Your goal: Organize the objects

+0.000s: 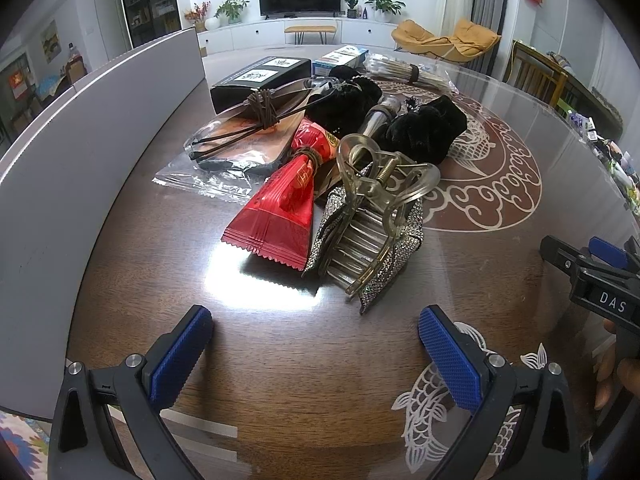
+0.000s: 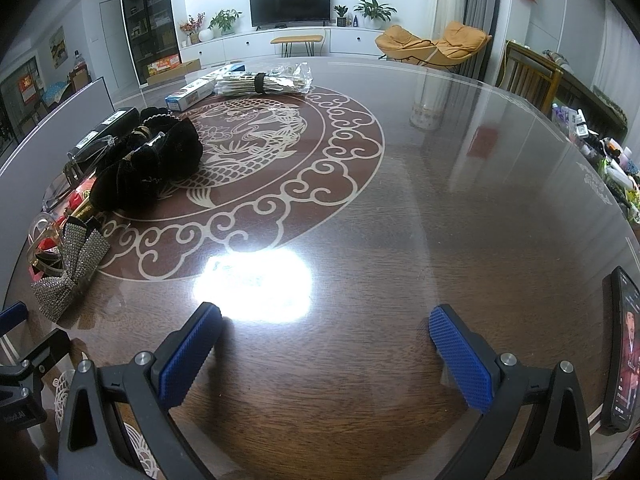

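A pile of small objects lies on the round wooden table (image 1: 280, 344). Nearest my open, empty left gripper (image 1: 316, 344) are a clear hair claw clip (image 1: 380, 208) on a rhinestone bow (image 1: 404, 248) and a red snack packet (image 1: 280, 208). Behind them lie clear glasses (image 1: 256, 116), black velvet scrunchies (image 1: 424, 128), a metal tube (image 1: 380, 114) and a black box (image 1: 260, 80). My right gripper (image 2: 326, 348) is open and empty over bare table; the bow (image 2: 72, 264) and scrunchies (image 2: 156, 160) lie to its far left.
A grey panel (image 1: 80, 152) stands along the table's left edge. A blue-white box (image 2: 188, 94) and a bundle of sticks in plastic (image 2: 264, 80) lie at the far side. A phone (image 2: 622, 360) lies at the right edge. Clutter sits on a side table (image 2: 608, 152).
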`<act>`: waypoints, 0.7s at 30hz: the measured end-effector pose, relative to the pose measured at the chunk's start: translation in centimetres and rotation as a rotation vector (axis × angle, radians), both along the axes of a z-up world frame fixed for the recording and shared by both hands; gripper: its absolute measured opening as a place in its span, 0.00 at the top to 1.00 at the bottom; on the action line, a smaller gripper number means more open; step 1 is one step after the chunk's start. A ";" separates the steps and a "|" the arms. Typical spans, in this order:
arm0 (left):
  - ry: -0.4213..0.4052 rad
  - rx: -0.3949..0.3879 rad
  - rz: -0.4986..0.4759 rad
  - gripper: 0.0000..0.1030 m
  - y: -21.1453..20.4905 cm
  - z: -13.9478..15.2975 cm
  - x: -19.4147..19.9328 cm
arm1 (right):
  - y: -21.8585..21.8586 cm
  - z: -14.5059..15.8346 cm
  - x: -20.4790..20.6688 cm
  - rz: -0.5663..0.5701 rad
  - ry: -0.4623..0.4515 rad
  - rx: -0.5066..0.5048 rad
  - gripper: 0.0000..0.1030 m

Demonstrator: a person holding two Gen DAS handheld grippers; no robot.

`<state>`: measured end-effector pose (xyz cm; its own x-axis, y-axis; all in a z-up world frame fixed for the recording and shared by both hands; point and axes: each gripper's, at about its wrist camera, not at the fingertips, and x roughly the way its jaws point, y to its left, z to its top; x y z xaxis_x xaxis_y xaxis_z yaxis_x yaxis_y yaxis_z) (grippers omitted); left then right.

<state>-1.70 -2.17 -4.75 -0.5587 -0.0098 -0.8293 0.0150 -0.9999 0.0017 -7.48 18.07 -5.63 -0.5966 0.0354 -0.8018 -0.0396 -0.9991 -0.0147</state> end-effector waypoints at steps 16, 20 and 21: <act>0.001 0.000 -0.062 0.00 -0.9 -0.1 0.1 | 0.0 0.0 0.1 0.001 0.000 0.000 0.00; -0.003 0.002 -0.091 0.00 -2.1 0.0 0.6 | 0.0 0.0 0.1 0.001 0.000 0.000 0.00; -0.002 0.002 -0.094 0.00 -2.3 -0.1 0.8 | 0.0 0.0 0.1 0.002 0.000 0.000 0.00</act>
